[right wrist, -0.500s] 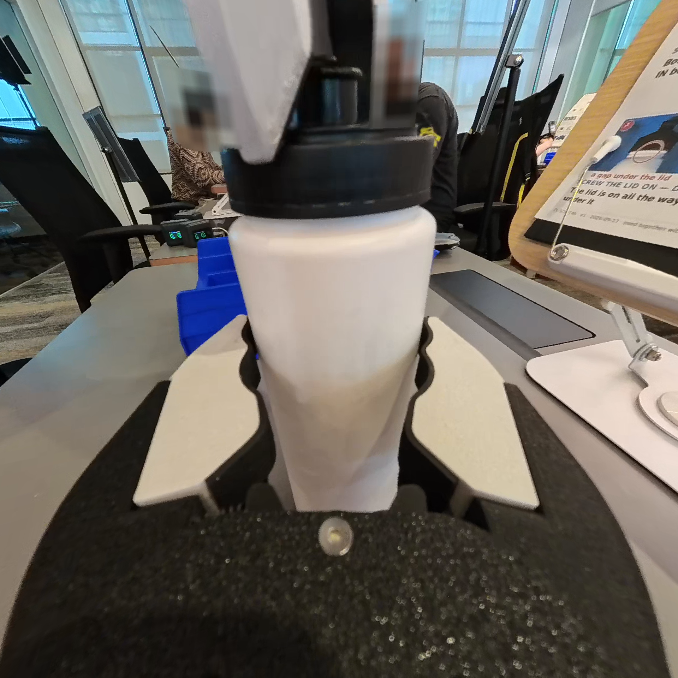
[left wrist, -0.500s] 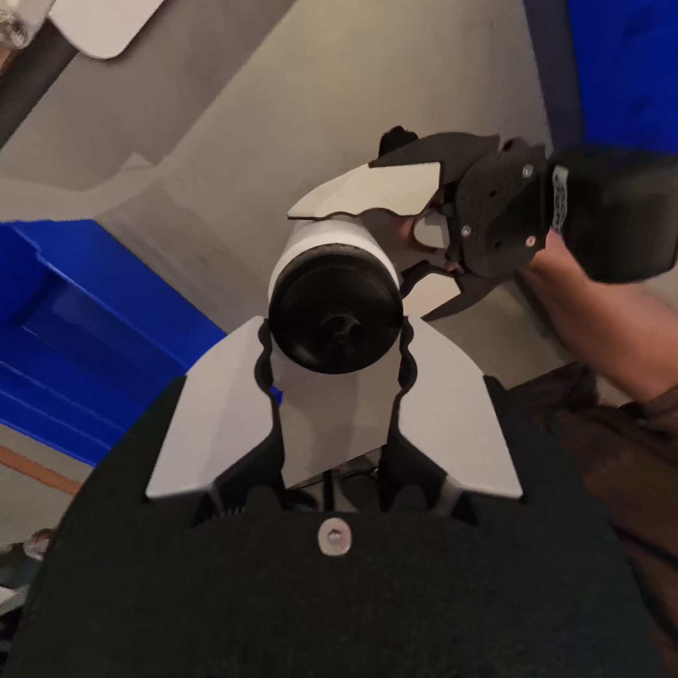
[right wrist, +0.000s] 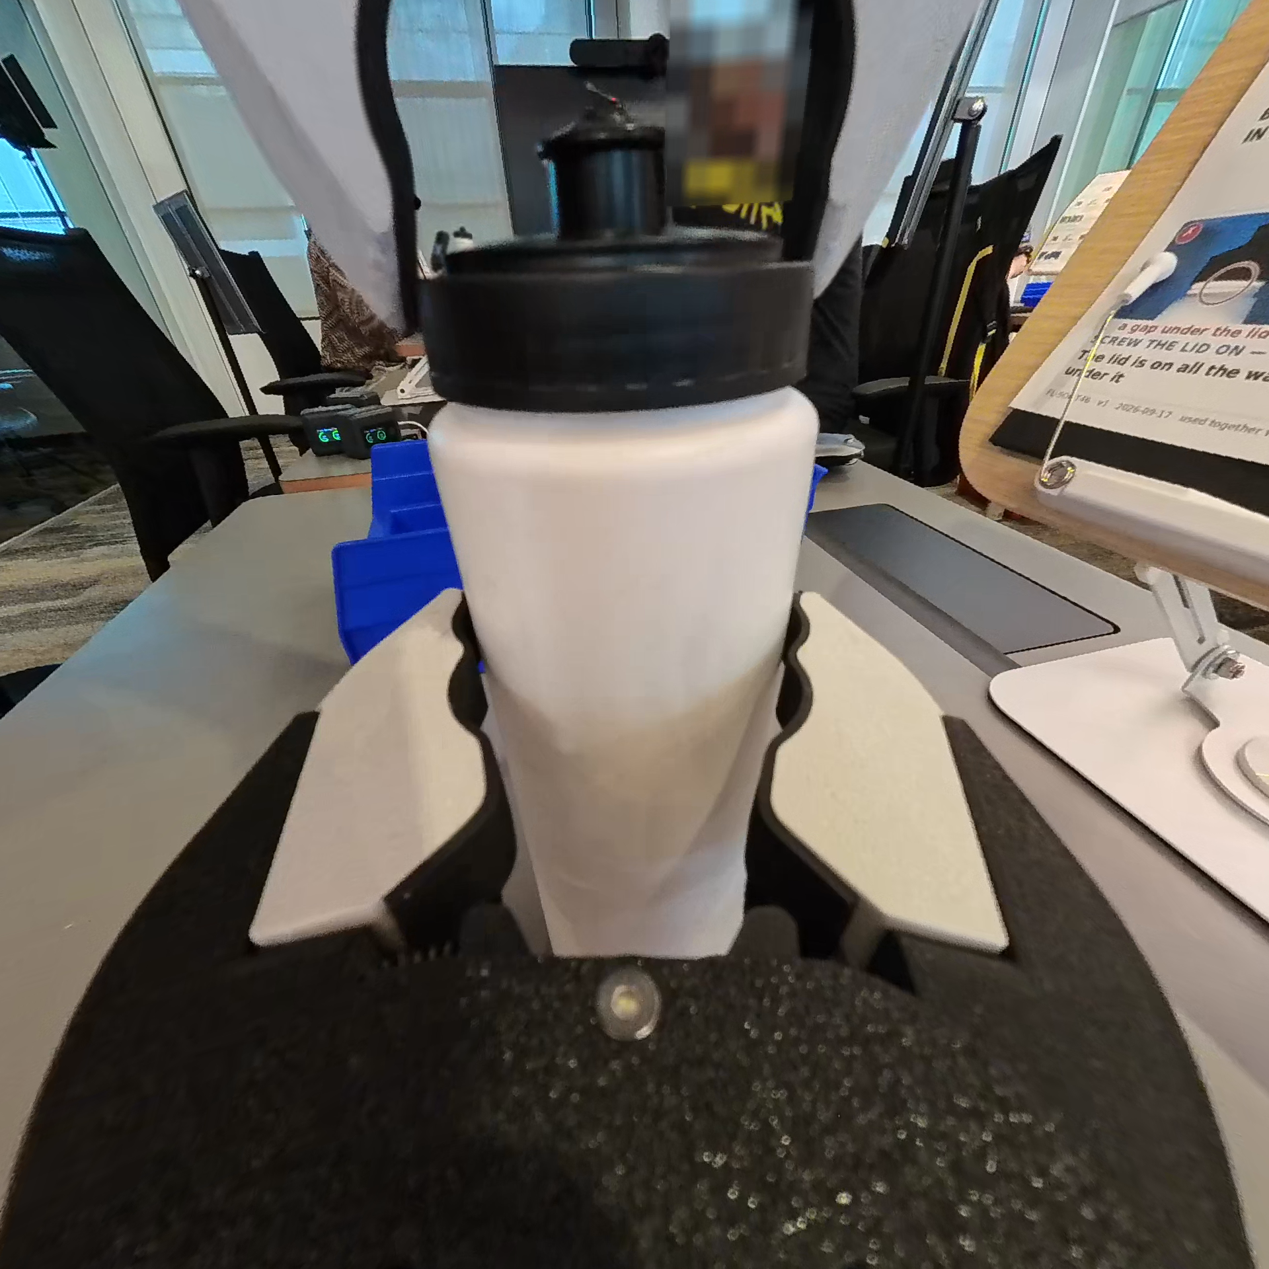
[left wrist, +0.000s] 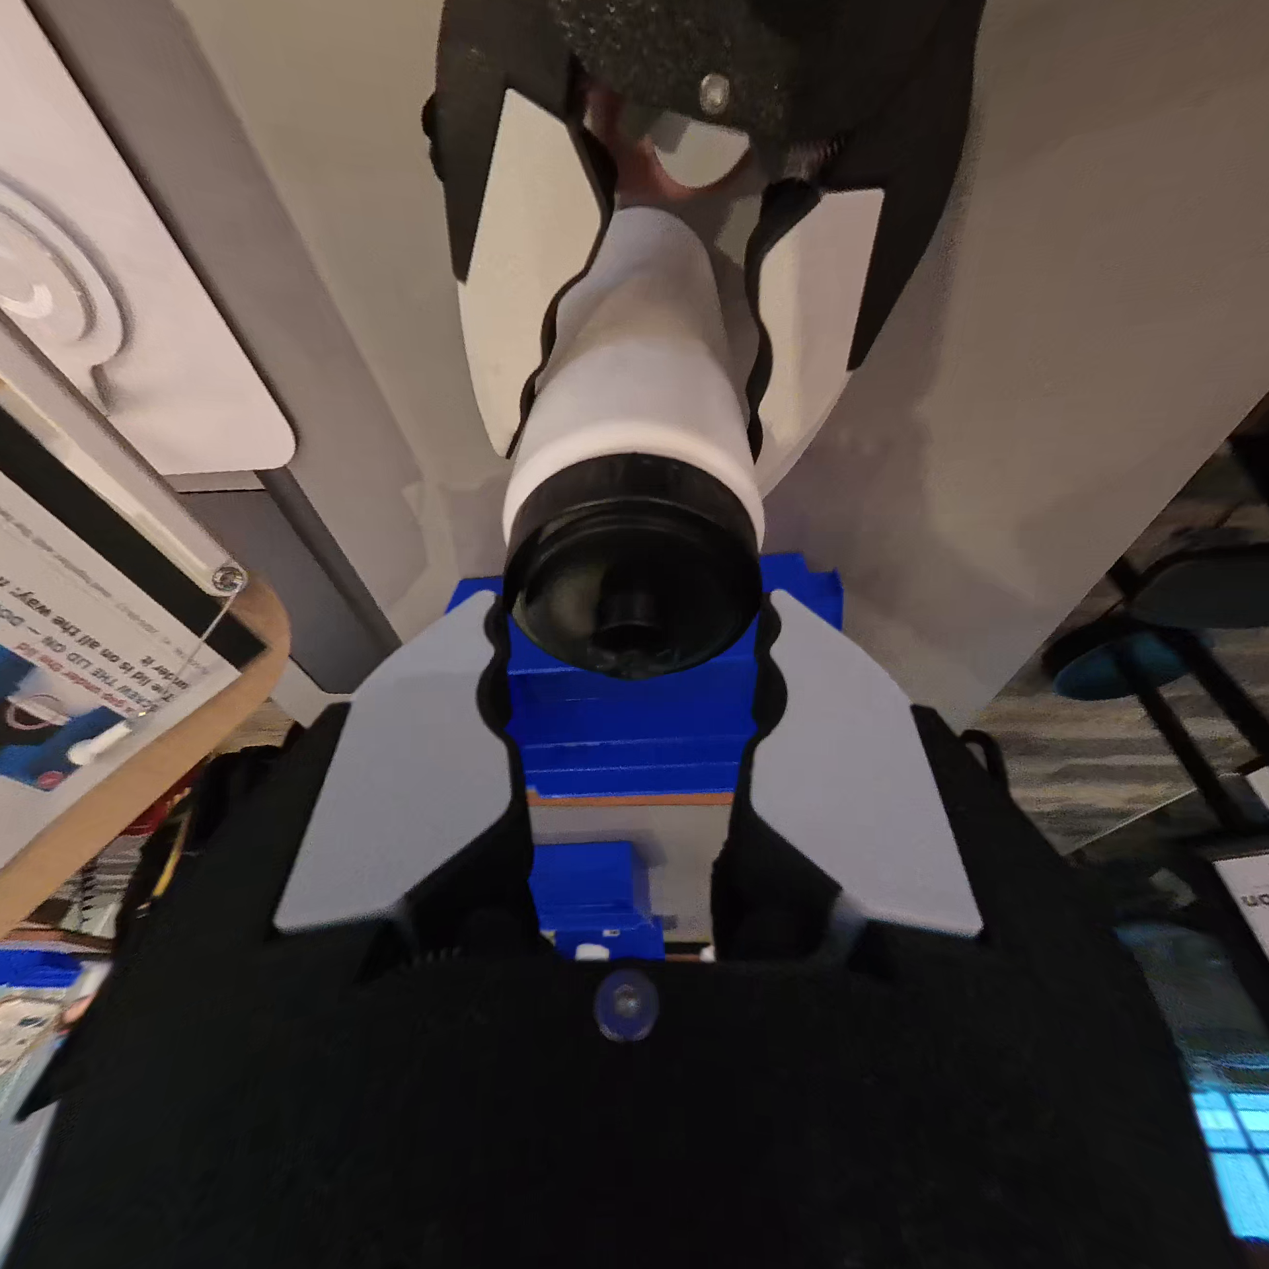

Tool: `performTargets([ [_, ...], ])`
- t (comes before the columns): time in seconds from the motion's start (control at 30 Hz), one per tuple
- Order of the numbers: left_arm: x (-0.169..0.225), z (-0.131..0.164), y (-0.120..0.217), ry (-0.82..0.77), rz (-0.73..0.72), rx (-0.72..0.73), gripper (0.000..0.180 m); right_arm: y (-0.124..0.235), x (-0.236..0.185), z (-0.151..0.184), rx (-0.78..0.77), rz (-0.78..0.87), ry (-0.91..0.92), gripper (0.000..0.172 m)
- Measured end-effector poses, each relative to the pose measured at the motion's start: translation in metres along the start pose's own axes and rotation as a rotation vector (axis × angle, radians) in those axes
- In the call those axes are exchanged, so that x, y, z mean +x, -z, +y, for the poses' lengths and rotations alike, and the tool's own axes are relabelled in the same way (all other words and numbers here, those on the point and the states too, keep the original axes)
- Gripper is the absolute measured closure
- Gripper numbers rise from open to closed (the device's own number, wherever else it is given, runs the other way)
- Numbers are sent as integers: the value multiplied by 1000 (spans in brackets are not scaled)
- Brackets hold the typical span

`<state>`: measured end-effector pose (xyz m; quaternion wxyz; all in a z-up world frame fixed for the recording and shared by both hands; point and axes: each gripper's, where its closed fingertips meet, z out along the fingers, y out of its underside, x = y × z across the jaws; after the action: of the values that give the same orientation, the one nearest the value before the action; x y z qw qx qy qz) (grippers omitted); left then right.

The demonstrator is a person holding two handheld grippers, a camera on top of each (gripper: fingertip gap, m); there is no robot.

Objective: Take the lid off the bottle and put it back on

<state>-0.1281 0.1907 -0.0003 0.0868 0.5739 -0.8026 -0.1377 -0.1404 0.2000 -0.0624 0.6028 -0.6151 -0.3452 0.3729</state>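
We hold the white bottle (right wrist: 625, 618) upright over the grey counter (right wrist: 172, 652) with our right gripper (right wrist: 626, 659). Its two fingers (right wrist: 398, 741) press on the bottle's lower sides, one on each side, so the bottle is pinched tight.

The black lid (right wrist: 614, 329) sits on top of the bottle. It has a small black spout (right wrist: 608, 182) in the middle.

Our left gripper (left wrist: 628, 618) comes down from above. Its fingers (left wrist: 426, 741) sit at the two sides of the lid (left wrist: 628, 563) and pinch it. In the left wrist view we look straight down on the lid, with the bottle (left wrist: 632, 371) and the right gripper (left wrist: 659, 288) below it.

A blue bin (right wrist: 391, 549) stands on the counter just behind the bottle. A wooden board with a paper sheet (right wrist: 1133, 275) leans on a white stand (right wrist: 1112, 741) to the right.
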Motion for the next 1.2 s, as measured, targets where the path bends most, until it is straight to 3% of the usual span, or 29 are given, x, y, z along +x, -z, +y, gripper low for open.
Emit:
performTargets([
  [0.17,4,-1,4,85,10,78,111,0,0,1,-5,0,0,87],
  [0.23,7,-1,10,183,30,146,87,0,0,1,-5,1,0,87],
  [0.3,3,0,17,330,4,210,74,0,0,1,-3,1,0,87],
  [0.43,8,-12,38,738,93,400,69,-1,0,1,-3,2,-2,87],
  [0.53,13,-17,46,1062,217,480,79,-1,0,2,0,2,-7,87],
  [0.67,2,-10,35,1235,164,475,86,0,0,2,-8,6,-7,87],
  [0.9,-7,-16,10,1319,187,395,92,-2,-2,2,-14,4,-9,87],
  [1.0,-10,-9,2,1304,144,348,117,-3,-3,2,-12,0,-8,88],
  [1.1,-9,-9,3,1195,141,333,118,-3,-4,2,-14,-8,-7,88],
  [1.2,-6,-11,3,990,113,318,117,-3,-5,2,-11,-14,-6,88],
])
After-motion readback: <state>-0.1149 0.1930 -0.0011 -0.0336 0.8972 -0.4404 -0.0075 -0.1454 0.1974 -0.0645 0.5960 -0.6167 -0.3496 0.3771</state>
